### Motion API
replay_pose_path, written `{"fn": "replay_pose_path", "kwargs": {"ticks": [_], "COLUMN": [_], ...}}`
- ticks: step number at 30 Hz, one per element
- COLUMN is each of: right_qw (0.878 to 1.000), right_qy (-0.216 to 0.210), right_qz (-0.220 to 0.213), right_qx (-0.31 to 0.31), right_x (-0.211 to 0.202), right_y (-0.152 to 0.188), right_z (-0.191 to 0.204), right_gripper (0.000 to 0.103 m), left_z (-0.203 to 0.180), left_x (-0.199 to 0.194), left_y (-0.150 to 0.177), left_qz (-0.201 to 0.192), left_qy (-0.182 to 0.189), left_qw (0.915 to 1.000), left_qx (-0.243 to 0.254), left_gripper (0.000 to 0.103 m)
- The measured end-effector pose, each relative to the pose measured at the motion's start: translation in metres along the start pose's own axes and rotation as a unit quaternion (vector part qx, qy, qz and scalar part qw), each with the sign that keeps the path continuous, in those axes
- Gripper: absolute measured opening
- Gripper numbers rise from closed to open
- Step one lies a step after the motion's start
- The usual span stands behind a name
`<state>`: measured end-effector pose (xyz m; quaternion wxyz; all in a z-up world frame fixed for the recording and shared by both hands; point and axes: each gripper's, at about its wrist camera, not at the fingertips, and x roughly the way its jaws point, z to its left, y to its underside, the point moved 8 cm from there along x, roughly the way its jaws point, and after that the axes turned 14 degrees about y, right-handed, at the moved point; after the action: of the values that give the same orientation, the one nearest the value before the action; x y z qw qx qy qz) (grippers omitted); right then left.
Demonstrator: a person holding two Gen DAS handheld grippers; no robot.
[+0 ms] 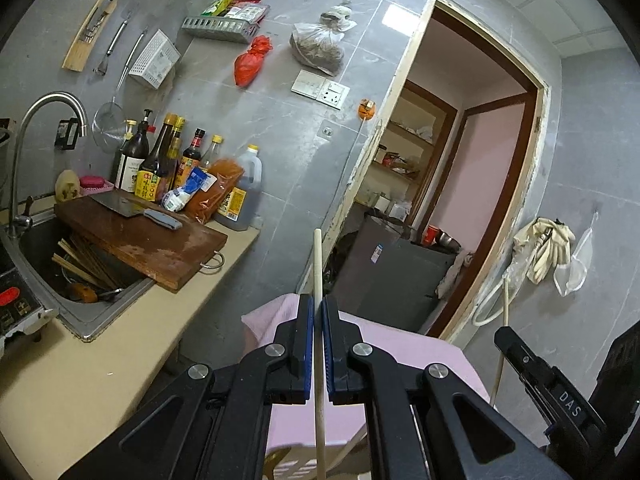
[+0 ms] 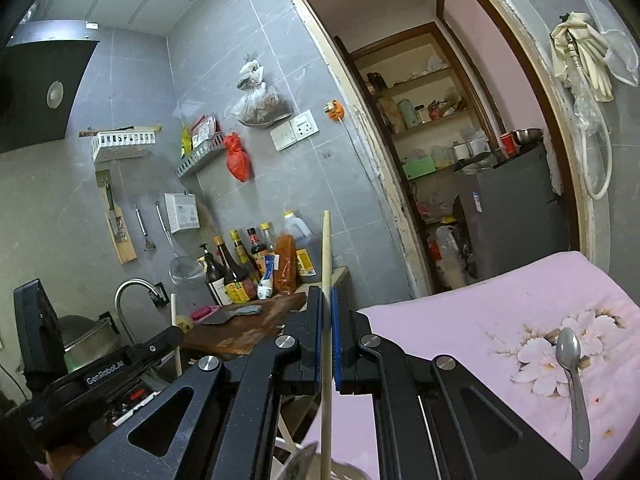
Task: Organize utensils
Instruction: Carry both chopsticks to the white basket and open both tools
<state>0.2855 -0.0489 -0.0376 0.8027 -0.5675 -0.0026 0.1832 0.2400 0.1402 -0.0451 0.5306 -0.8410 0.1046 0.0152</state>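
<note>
Above the pink flowered cloth, the right gripper has its blue pads pressed together on a pale wooden chopstick, which stands almost upright and rises past the fingertips. Beside it, the left gripper is clamped in the same way on a second chopstick, also near vertical, its tip high over the jaws. On the cloth, to the right of the right gripper and well apart from it, lies a metal spoon, bowl away from the camera. More chopsticks lie in the sink at the left.
</note>
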Motion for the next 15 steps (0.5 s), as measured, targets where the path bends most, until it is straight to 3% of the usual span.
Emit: {"fn": "replay_pose_path", "kwargs": {"ticks": [12, 15], "right_qw": [1.000, 1.000], "right_qy": [-0.005, -0.010], "right_qz": [-0.004, 0.002], "right_qx": [-0.011, -0.021], "right_x": [-0.011, -0.016], "right_y": [0.008, 0.005], "right_z": [-0.003, -0.003], "right_gripper": [0.005, 0.010], "left_z": [-0.013, -0.016], "left_x": [-0.010, -0.012], "left_y": [0.007, 0.005], "left_qz": [0.012, 0.021], "left_qy": [0.017, 0.022], "left_qw": [0.9992, 0.9991], "left_qx": [0.033, 0.028], "left_gripper": [0.006, 0.011]}}
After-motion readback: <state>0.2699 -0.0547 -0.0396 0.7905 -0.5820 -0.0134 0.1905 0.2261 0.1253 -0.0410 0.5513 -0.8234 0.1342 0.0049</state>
